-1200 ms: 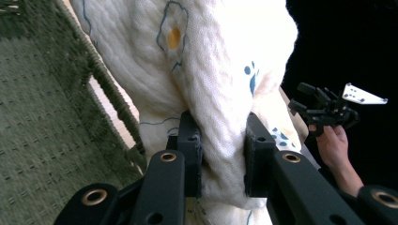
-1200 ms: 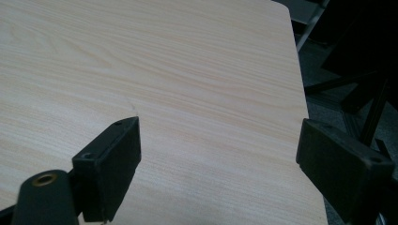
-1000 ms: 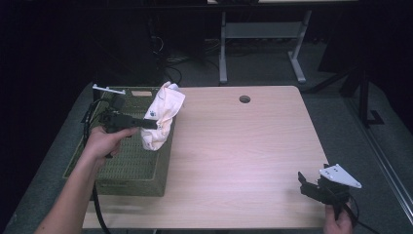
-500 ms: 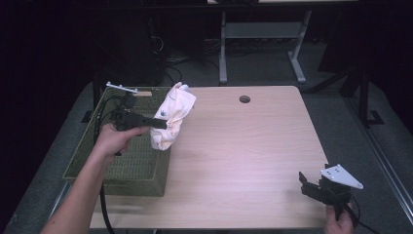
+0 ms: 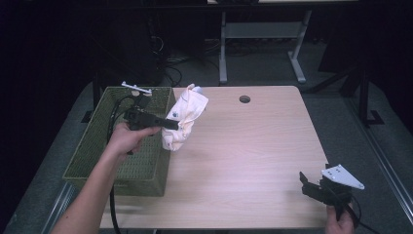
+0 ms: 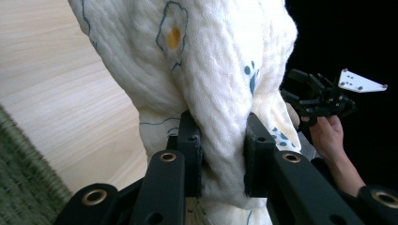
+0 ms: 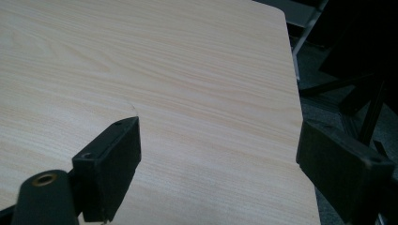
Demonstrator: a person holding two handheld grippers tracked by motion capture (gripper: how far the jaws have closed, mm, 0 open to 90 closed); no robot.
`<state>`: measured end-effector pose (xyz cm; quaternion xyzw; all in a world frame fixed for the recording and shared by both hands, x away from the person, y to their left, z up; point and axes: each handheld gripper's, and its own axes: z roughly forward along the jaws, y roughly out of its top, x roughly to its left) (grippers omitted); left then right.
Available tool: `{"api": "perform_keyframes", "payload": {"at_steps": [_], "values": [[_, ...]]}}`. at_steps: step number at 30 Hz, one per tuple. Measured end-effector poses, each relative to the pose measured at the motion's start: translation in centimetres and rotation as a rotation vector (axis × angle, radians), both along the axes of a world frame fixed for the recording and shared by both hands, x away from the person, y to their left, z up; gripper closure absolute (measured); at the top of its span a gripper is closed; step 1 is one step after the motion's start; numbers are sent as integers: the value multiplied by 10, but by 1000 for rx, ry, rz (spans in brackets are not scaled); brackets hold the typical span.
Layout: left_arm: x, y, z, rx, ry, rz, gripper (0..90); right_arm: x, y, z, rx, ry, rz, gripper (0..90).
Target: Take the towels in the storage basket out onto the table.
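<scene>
a: what lies under the tools, biggest first?

b: the table [image 5: 253, 146], bare wood ahead of both. then the green basket [image 5: 92, 146], directly below and behind the left gripper [image 5: 171, 124].

a: and the cloth?

b: the cream printed cloth [image 5: 187, 117] hangs off the left gripper's tips, lifted clear, just past the basket's rim and over the table. the jaws are closed down to a narrow gap with a bunch of cloth pinched between them, gathered so it hangs free, probably to carry it out onto the wood.

a: the other tool?

b: the right gripper [image 5: 311, 187] hovers low at the near corner with its jaws spread wide and nothing between them. i judge it is waiting.

a: anything unclear?

b: the cloth's folds hide its shape, so towel or garment, i cannot tell. the left gripper view cuts off its lower end.
</scene>
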<state>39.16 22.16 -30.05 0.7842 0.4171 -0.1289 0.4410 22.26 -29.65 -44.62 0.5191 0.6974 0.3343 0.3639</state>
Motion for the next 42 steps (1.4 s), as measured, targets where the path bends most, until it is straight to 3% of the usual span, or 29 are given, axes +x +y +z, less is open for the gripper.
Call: {"api": "perform_keyframes", "payload": {"at_steps": [29,42], "values": [[7,-54,-12,-14,24,-82,729,-1,-1,0,2,1,0,139],[12,-89,-28,4,47,-136,730,-1,-2,1,8,-3,2,139]]}}
